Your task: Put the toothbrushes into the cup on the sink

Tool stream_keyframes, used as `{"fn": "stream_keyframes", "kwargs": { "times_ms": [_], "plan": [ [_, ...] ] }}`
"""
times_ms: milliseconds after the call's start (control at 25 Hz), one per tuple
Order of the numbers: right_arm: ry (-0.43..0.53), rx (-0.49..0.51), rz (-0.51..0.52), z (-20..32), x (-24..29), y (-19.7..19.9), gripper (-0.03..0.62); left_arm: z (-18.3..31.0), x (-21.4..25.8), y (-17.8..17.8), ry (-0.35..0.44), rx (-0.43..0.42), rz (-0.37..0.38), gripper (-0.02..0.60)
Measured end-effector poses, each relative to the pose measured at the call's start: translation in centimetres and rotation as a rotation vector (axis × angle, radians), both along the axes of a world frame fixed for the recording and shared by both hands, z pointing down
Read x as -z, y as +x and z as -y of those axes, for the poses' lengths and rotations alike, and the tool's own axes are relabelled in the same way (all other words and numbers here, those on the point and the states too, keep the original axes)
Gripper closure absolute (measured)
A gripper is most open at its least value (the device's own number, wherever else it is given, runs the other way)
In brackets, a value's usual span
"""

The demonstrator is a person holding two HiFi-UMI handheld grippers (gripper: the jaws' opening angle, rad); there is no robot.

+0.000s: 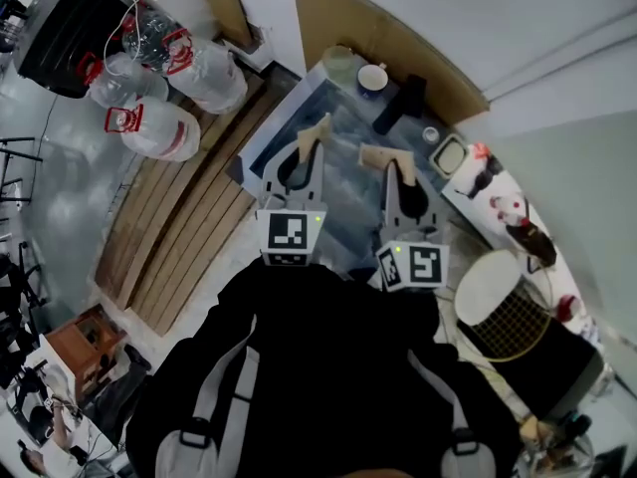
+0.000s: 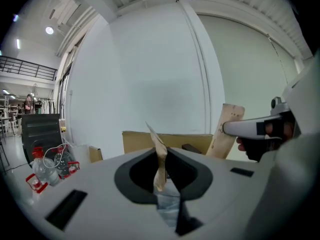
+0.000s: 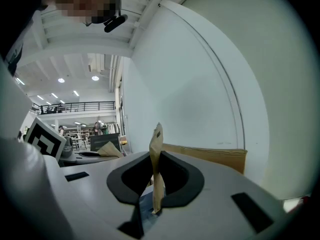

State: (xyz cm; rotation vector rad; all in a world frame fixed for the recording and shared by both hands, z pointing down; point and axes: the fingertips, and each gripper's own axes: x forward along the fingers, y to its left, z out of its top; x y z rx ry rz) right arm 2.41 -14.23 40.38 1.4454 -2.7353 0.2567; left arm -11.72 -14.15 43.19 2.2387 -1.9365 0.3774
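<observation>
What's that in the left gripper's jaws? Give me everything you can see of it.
A thin, flat tan packet, kraft paper by its look, creased and crumpled. The left gripper has its jaws closed on the lower part. In the left gripper view it stands edge-on and upright, with its pointed top leaning slightly left. Only the jaws touch it. What is inside cannot be seen.

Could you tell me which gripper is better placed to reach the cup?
Probably the left gripper: both hold paper packets, but the black faucet stands between the right gripper and the cup.
</observation>
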Motion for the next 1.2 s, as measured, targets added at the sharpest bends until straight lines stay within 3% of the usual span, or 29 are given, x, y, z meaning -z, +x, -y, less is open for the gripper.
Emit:
{"fn": "stream_keyframes", "kwargs": {
  "times_ms": [720,1200],
  "plan": [
    [-0.01,-0.04,-0.012,1.0,-0.9,-1.2,0.56,12.0,1.1,-2.1,0.054,-0.071,0.1,0.54],
    [-0.023,-0.077,-0.024,1.7,-1.5,-0.5,0.56,17.1,-2.3,-1.9,0.009,-0.123,0.119,0.54]
  ]
}}
